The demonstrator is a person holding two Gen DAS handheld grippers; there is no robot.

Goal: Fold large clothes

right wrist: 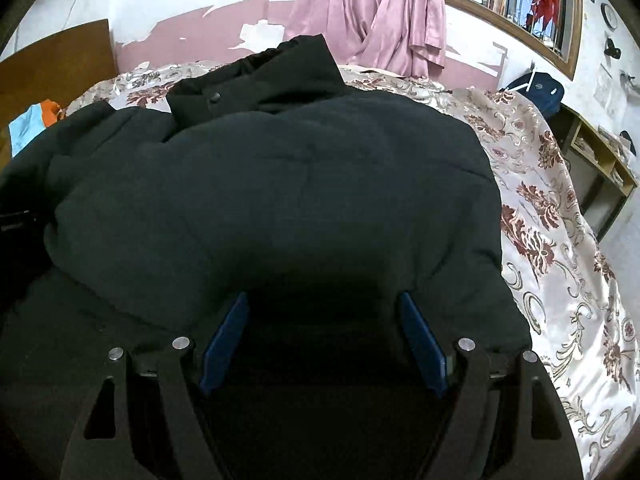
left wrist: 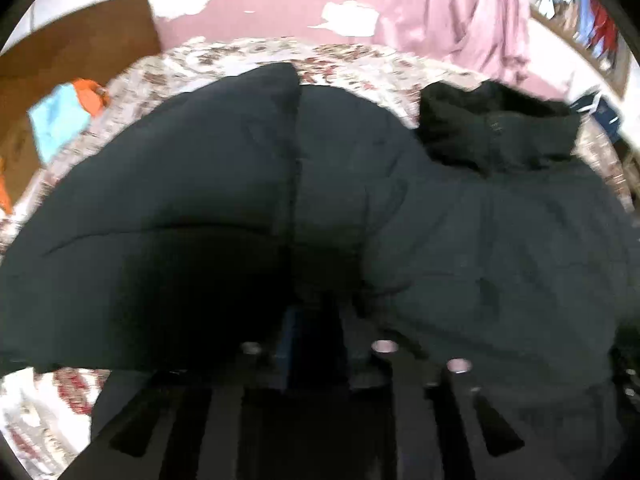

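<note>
While both grippers work at the near hem, a dark padded jacket (right wrist: pixel 272 200) lies on the bed, partly folded.

Nearest, the right gripper (right wrist: pixel 322 340) has its blue pads (right wrist: pixel 224 340) spread wide with jacket cloth bulging between them and nothing pinched; the left gripper (left wrist: pixel 316 344) looks nearly closed, apparently on a fold of the jacket (blur and shadow make that uncertain). To do this step well, I judge the right should close on a full thickness of hem before any lift, then both should carry the edge level toward the collar (right wrist: pixel 260 76), keeping the slippery padding from sliding. Beyond lie the flowered bedspread (right wrist: pixel 560 240) and pink curtains (right wrist: pixel 368 12).
</note>
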